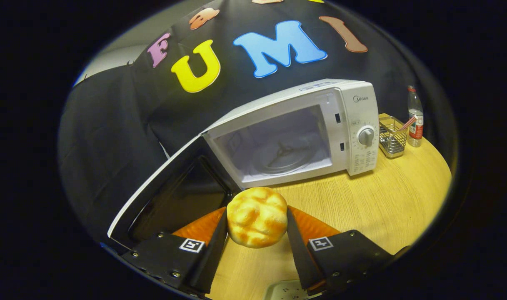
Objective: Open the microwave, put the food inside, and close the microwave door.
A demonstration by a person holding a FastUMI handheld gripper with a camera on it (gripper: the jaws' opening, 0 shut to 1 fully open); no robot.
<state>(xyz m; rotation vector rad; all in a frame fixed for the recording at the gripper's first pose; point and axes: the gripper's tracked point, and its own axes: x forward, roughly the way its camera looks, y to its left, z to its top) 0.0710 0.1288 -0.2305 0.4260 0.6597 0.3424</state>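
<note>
- Golden, lumpy bread bun (257,216) sits clamped between your fingers (256,233), both pressing its sides, lifted above the pale wooden bench (382,200).
- White microwave oven (295,129) stands on the bench just beyond the bun, its dark-windowed door (170,196) swung wide to the left of the fingers.
- Inside the open cavity you can see a glass turntable (284,156).
- Right of the microwave's dial panel stands a small wire mesh basket (392,137), with a clear plastic bottle (415,118) beside it.
</note>
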